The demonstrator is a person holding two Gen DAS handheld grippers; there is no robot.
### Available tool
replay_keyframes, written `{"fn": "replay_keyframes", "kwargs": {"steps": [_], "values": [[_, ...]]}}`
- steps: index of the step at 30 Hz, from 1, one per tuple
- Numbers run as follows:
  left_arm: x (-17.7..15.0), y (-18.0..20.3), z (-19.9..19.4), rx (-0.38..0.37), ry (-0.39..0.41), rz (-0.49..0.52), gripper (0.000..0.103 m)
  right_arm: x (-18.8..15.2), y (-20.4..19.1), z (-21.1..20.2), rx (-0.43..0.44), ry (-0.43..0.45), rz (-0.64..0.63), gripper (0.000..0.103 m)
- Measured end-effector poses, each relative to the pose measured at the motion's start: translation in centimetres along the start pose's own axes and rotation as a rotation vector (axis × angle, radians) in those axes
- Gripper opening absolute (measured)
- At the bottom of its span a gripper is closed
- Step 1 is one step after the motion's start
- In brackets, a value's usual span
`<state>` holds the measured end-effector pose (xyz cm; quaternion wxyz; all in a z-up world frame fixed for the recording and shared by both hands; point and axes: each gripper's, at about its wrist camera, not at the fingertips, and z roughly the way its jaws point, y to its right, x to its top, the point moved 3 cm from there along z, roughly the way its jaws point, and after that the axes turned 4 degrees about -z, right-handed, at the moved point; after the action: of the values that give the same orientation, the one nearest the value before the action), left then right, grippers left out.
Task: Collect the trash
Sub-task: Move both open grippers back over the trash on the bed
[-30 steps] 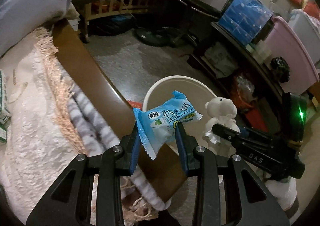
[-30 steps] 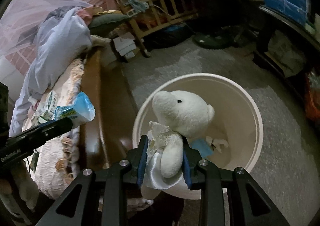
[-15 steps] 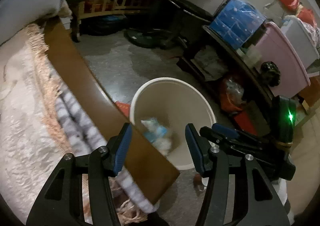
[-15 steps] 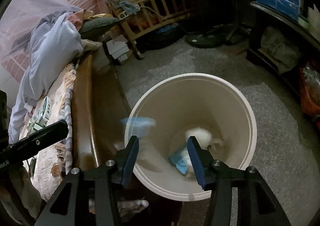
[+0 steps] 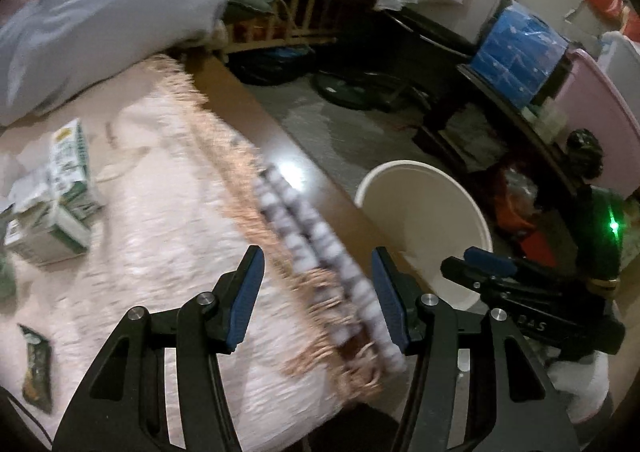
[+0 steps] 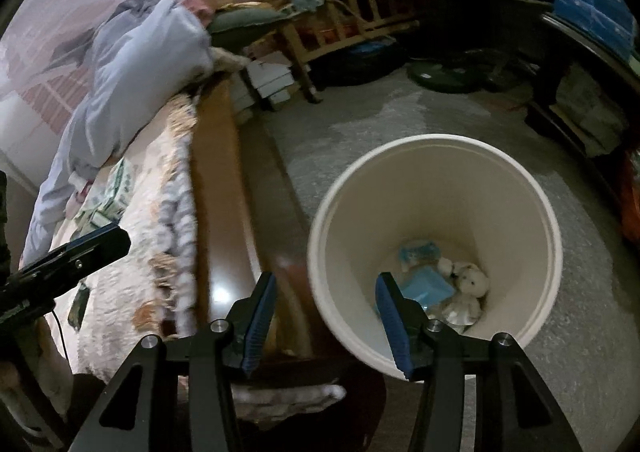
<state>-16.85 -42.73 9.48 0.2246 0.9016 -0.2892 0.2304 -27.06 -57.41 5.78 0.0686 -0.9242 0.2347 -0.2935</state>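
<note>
A cream round bin point(image 6: 544, 236) stands on the floor beside the bed; it also shows in the left wrist view point(image 5: 404, 168). Inside lie a white toy bear point(image 6: 468, 286) and blue wrappers point(image 6: 424, 284). My right gripper point(image 6: 326, 310) is open and empty, over the bin's left rim and the wooden bed edge. My left gripper point(image 5: 318, 296) is open and empty above the fringed pink blanket point(image 5: 160, 236). A green-and-white carton point(image 5: 60, 192) and a dark wrapper point(image 5: 36, 372) lie on the blanket at the left.
A brown wooden bed rail point(image 5: 280, 148) runs between blanket and bin. A pale blue pillow point(image 5: 100, 12) lies at the bed's far end. A wooden crib point(image 6: 340, 12), dark shelves with a blue box point(image 5: 520, 40) and a pink tub point(image 5: 600, 124) line the room.
Both grippers opened and dropped the blue milk wrapper and the toy bear into the bin. The left gripper then swung left over the blanket; the right gripper shifted left over the bin's rim.
</note>
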Motion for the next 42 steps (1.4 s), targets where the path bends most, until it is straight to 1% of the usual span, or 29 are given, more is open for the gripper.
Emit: {"fn": "replay_keyframes", "kwargs": {"steps": [12,16,23,27,31,35,39,42], "values": [[-1.9,-6.0,-4.4,0.122,0.063,-0.043,0.054,0.2,-7.4,0.7,0.069,-0.008,-0.102,0.051],[-3.0,-9.1,-6.1,0.162,0.069,-0.079,0.054,0.1,-10.0,1.2,0.096,-0.023,-0.139,0.053],[-5.0,-14.6,-9.3,0.197,0.075,-0.147,0.054,-0.3,-15.5,2.3,0.145,-0.047,-0.228,0.056],[-6.9,-18.4,-10.8,0.222,0.063,-0.200,0.054,-0.1,-18.4,2.8,0.169,-0.053,-0.273,0.057],[-8.9,-21.2,-10.9,0.233,0.021,-0.234,0.054,0.1,-21.1,3.3,0.185,-0.057,-0.317,0.058],[-10.2,-22.7,-9.9,0.248,-0.007,-0.246,0.054,0.2,-22.9,4.0,0.200,-0.067,-0.347,0.059],[-10.3,-23.5,-8.1,0.257,-0.021,-0.239,0.054,0.3,-24.7,4.8,0.212,-0.081,-0.376,0.060],[-10.2,-24.2,-6.7,0.262,-0.036,-0.251,0.054,0.8,-26.0,5.2,0.223,-0.084,-0.392,0.060]]}}
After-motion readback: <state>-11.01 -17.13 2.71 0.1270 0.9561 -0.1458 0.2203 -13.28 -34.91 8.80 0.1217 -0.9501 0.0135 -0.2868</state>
